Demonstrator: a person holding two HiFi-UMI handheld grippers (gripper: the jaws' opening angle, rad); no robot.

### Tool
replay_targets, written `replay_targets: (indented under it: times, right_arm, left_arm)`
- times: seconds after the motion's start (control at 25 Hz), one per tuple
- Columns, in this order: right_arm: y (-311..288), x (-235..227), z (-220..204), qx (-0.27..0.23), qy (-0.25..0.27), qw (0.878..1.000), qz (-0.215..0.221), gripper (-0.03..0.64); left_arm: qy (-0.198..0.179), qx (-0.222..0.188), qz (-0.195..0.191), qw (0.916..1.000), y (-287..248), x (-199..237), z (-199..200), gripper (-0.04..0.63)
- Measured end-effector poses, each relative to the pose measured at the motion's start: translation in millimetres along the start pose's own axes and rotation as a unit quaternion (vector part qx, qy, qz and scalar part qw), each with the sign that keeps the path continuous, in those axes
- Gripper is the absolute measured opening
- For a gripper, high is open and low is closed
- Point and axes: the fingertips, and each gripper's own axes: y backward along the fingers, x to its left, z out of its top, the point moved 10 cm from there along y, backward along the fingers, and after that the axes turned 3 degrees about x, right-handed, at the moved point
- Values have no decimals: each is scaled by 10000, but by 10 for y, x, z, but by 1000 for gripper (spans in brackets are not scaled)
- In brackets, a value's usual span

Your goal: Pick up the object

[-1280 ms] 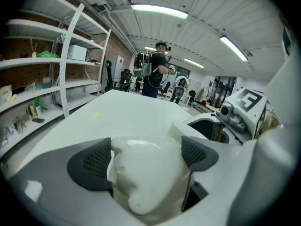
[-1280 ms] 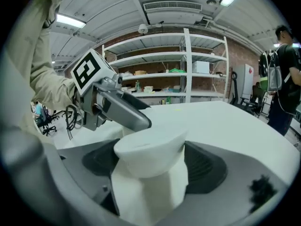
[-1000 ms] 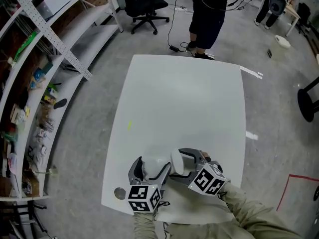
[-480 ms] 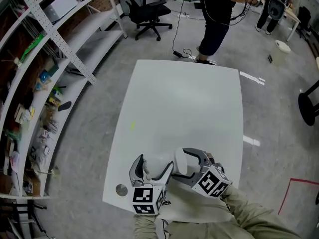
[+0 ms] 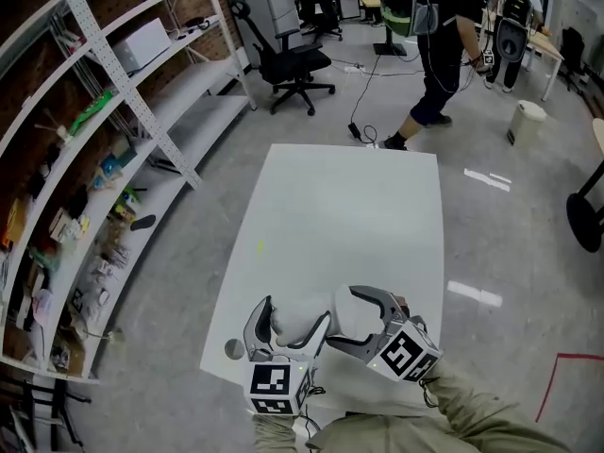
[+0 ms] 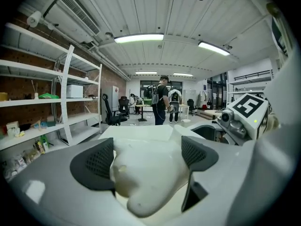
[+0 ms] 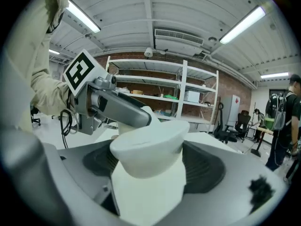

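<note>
A white, lumpy object [image 5: 304,321] sits over the near end of the white table [image 5: 349,215], held from both sides. My left gripper [image 5: 286,328] is shut on its rounded end; in the left gripper view the object [image 6: 146,173] fills the gap between the dark pads [image 6: 94,166]. My right gripper [image 5: 352,317] is shut on the flared end, which shows as a cap-shaped piece [image 7: 148,166] in the right gripper view. Each gripper sees the other: the right gripper [image 6: 242,114] and the left gripper [image 7: 106,102]. I cannot tell whether the object touches the table.
A small grey disc [image 5: 233,348] lies at the table's near left corner, and a yellow-green scrap [image 5: 261,246] further up the left side. Metal shelving [image 5: 104,159] runs along the left. An office chair [image 5: 294,64] and a walking person [image 5: 439,55] are beyond the far edge.
The head view has tipped up, showing more of the room. Both grippers keep the same hold on the white object. The person behind the table has walked away to the right.
</note>
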Motion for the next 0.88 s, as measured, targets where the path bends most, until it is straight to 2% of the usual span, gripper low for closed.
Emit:
replay_targets:
  times: [0.28,0.64,0.88]
  right_arm:
    - [534,363,281,-406,453,9979,-233,423]
    - [1460,924,263,-712,873,9928,-416,423]
    - [2042,1381,215,-830,1054,9898,-473,423]
  left_arm:
    - [-390,-519,211,9977,616,-407,251,459]
    - [-595,-981,358,9927,1310,-1287,258,459]
    - [-759,-1136,477,9895,1814,-1876,195,459]
